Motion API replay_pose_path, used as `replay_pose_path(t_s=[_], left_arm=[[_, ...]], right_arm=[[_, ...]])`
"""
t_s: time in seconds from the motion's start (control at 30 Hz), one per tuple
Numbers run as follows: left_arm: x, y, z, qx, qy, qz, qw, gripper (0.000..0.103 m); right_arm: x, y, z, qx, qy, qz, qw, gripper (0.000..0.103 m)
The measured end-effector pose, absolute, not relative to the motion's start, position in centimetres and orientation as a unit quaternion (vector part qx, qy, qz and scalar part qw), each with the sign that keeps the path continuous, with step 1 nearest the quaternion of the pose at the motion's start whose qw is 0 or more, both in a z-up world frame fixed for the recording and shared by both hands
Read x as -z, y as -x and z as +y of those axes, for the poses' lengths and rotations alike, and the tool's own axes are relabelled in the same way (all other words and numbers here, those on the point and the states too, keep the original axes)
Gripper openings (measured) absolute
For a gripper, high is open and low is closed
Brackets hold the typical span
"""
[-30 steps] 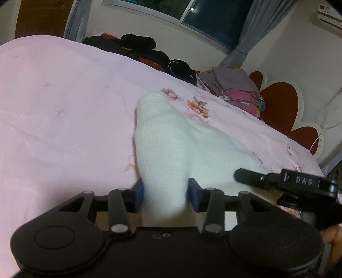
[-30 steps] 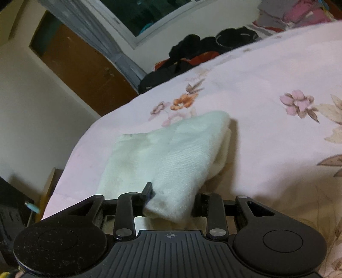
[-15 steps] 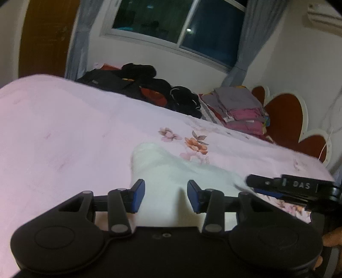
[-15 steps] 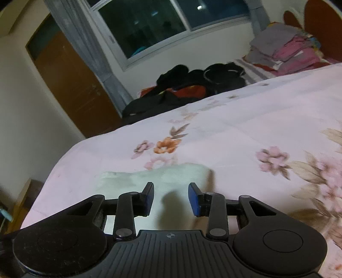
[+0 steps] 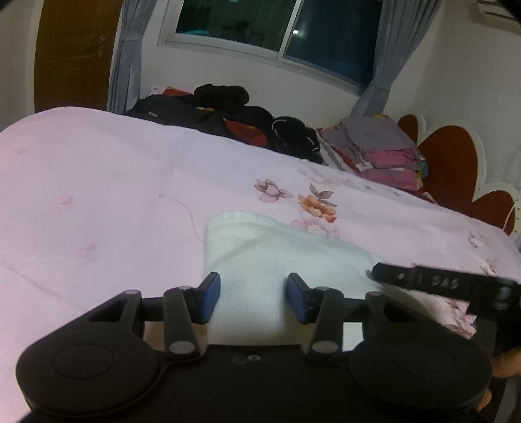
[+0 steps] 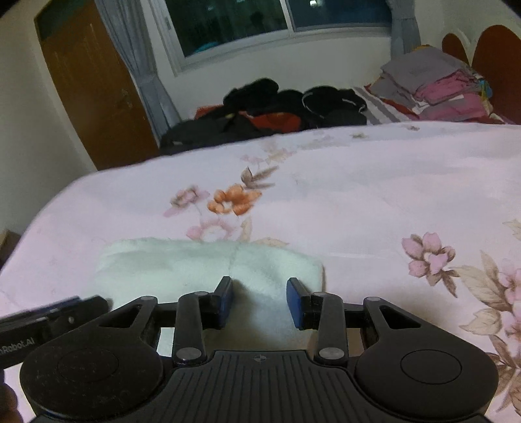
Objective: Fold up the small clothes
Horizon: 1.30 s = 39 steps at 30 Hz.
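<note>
Showing only in the left wrist view: air conditioner (image 5: pixel 495 8).

Small knitted garment (image 5: pixel 260 257): white, ribbed. Cotton bedsheet (image 6: pixel 374 182): pale pink, printed pink and orange flowers. Left gripper (image 5: pixel 252 297), right gripper (image 6: pixel 260 301): black, blue pads. Heap of clothes (image 6: pixel 286 110): black, red patches.
</note>
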State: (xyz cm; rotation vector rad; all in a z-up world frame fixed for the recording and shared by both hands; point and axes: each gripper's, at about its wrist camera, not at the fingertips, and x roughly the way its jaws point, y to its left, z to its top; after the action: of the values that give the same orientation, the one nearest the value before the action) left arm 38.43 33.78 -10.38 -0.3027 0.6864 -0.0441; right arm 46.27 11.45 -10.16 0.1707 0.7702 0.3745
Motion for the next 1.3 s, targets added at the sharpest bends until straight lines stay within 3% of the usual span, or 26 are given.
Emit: replay_pose_path(t_s=[0.2,0.37,0.43,0.73,1.17,1.3], left_arm=[[10.2,-33.6,33.2,0.04,0.143,0.34,0.929,0.044],[11.5,-30.9,31.9,0.046,0.136,0.36,0.922,0.044],[12.4,-30.8,31.8,0.042,0.15,0.374,0.914,0.045],[12.8,-28.1,31.8,0.055,0.153,0.393,0.905,0.046],[12.6,-27.0,30.8,0.057,0.134,0.405,0.903,0.046],[12.5,-26.9,30.5,0.056,0.12,0.407,0.904,0.055]], right_arm=[[7.8,-40.0,10.0,-0.213,-0.073,0.36,0.906,0.036],[9.0,-36.3,9.9,-0.208,-0.05,0.373,0.903,0.036],[10.3,-36.2,9.9,-0.196,-0.041,0.396,0.896,0.018],[11.6,-34.9,7.9,-0.163,-0.083,0.425,0.886,0.018],[12.2,-29.5,8.0,-0.152,-0.055,0.439,0.884,0.018],[12.5,-29.4,8.4,-0.145,-0.052,0.44,0.885,0.018]])
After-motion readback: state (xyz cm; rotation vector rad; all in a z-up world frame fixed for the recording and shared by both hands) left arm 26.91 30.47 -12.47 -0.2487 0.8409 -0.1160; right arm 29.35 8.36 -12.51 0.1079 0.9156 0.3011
